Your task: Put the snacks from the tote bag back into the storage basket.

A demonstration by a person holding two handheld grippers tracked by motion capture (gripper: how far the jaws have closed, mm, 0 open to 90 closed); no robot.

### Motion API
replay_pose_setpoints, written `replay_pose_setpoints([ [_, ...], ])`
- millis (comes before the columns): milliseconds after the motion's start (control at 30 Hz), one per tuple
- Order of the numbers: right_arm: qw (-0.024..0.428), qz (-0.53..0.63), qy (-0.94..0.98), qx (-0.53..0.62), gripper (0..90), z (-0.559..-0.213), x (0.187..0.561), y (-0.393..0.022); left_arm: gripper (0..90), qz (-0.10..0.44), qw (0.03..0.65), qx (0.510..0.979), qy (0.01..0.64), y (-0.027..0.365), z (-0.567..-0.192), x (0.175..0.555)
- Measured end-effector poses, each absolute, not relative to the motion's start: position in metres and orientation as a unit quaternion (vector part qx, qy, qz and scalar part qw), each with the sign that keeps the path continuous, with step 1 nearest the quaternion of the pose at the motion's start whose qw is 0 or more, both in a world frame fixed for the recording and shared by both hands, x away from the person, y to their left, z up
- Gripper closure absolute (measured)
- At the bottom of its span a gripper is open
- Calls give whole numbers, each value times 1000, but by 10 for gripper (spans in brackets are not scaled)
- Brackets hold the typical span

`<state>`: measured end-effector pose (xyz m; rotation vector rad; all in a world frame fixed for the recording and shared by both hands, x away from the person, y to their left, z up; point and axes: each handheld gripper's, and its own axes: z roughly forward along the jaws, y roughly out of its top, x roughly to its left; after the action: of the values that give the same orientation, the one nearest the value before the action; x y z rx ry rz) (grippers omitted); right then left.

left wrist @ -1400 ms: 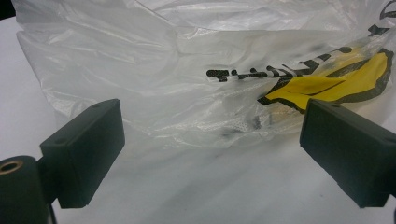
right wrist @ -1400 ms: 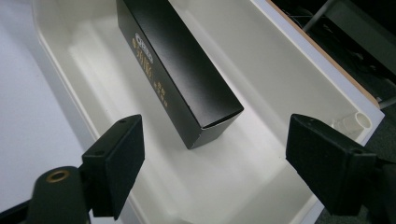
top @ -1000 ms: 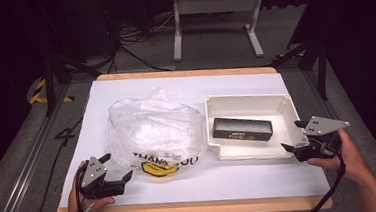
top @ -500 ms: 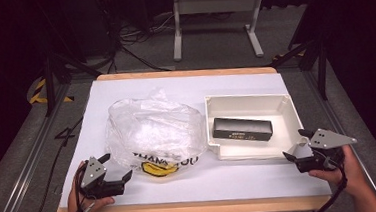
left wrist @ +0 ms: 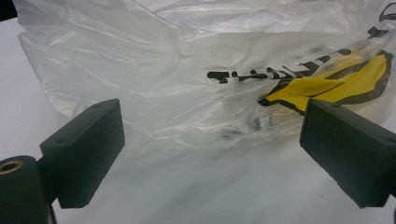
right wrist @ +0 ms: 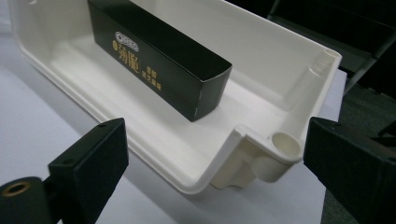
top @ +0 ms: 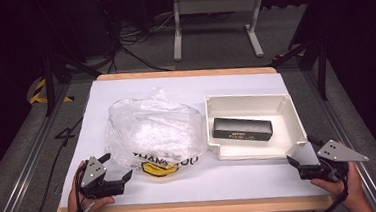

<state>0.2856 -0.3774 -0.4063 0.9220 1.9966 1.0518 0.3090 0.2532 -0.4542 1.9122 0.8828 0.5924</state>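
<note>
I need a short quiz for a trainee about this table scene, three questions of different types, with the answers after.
1. True or false: the black box lies inside the white tray.
2. Which tool faces the plastic bag?
A. left tool
B. right tool
C. neither
3. Fill in the missing word: both tools have their jaws ____, holding nothing.

Key:
1. True. The right gripper view shows the box resting on the tray floor.
2. A. The bag, with its yellow print, sits just ahead of the left tool's jaws.
3. Open.

Dark room; grey floor (top: pixel 24 162) w/ cables (top: pixel 131 45) (tangled), metal stand (top: pixel 215 21) behind table (top: pixel 184 74).
</note>
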Motion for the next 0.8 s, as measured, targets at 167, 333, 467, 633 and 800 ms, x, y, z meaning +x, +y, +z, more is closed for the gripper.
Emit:
replay_pose_setpoints([
  [167,357,425,735,389,75,-415,280,-386,76,238,460,776,360,254,-454,309],
  [333,356,428,719,415,75,-427,280,-393,76,240,463,773,361,256,-454,310],
  [467,367,426,713,419,80,-435,281,-394,76,241,464,773,360,256,-453,312],
  [633,378,432,701,424,80,-435,275,-398,76,241,466,770,363,256,-453,315],
  [800,383,443,690,427,79,-435,273,-399,76,244,466,769,362,255,-452,315],
])
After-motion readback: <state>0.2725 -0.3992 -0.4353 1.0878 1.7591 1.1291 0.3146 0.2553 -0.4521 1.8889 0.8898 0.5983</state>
